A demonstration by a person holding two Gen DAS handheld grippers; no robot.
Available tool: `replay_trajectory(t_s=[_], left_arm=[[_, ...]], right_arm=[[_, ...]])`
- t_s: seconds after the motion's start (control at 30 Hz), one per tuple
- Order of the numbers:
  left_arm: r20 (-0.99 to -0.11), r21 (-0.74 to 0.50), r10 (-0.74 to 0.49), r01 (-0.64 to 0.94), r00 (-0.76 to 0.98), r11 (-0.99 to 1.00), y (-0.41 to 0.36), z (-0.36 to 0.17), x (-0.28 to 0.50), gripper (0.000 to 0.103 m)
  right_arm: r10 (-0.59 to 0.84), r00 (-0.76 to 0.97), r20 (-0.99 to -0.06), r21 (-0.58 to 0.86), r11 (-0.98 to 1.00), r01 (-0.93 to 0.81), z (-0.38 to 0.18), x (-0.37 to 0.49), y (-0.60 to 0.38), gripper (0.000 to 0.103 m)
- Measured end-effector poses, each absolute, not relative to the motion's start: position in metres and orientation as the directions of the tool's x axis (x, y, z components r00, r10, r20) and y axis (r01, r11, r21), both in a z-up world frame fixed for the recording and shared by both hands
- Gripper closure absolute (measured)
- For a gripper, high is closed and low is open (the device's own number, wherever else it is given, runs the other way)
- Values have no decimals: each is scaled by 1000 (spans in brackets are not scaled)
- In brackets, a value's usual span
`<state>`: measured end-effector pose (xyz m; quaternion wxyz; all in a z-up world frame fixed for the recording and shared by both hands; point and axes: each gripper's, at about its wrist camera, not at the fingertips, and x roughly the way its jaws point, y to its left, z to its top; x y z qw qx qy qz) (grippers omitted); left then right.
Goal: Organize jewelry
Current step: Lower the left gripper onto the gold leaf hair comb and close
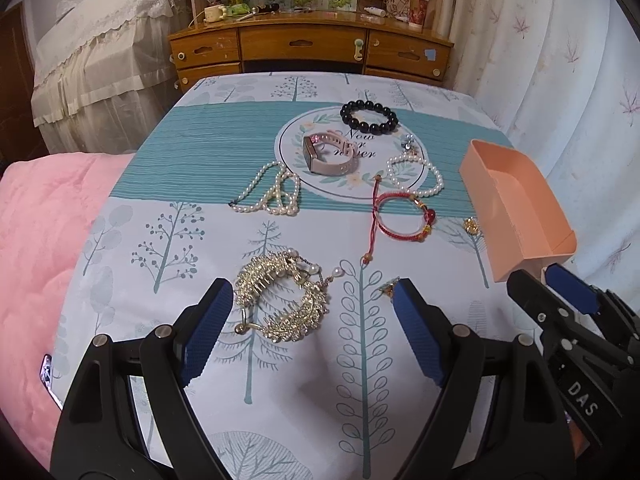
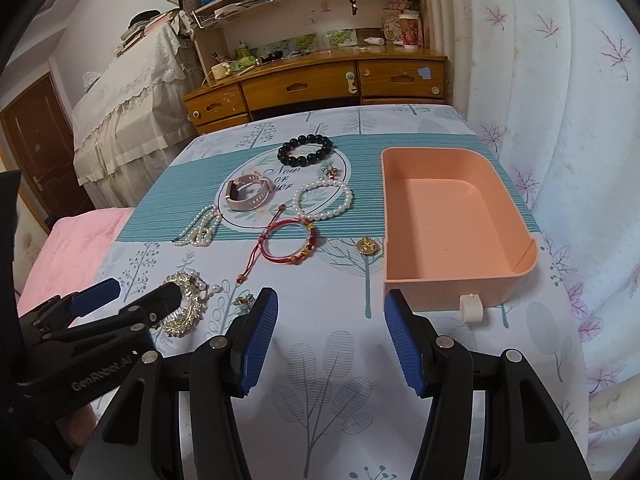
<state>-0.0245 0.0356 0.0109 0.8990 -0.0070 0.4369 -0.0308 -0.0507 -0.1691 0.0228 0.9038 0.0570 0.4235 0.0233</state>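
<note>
Above the bedspread [image 1: 132, 240], left gripper [image 1: 312, 316] and right gripper [image 2: 330, 324] hover, jaws wide, empty.

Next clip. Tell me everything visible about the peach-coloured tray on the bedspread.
The peach tray is a shallow rectangular bin, smooth like matte plastic, with rounded far corners and upright walls. Its near right corner dips into a lower cut-out lip. A small white knob sticks out from its near wall. It sits flat on the tree-print bedspread, right of the jewelry, and holds nothing. A gold pendant lies just off its left wall. Neither hand-held gripper touches it.
</note>
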Motion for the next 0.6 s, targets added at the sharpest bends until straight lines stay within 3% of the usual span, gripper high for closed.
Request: replay_trajectory(t_s=[0.27, 0.6], left_arm=[[-794, 19, -5, 33, 607, 999, 62, 18, -11, 22], [-839, -15, -27, 27, 543, 1000, 113, 0, 3, 22]], right_arm=[[140, 603, -785, 125, 990, -67, 21, -31, -162, 46], [228, 489, -842, 117, 962, -246, 1, -1, -134, 47]])
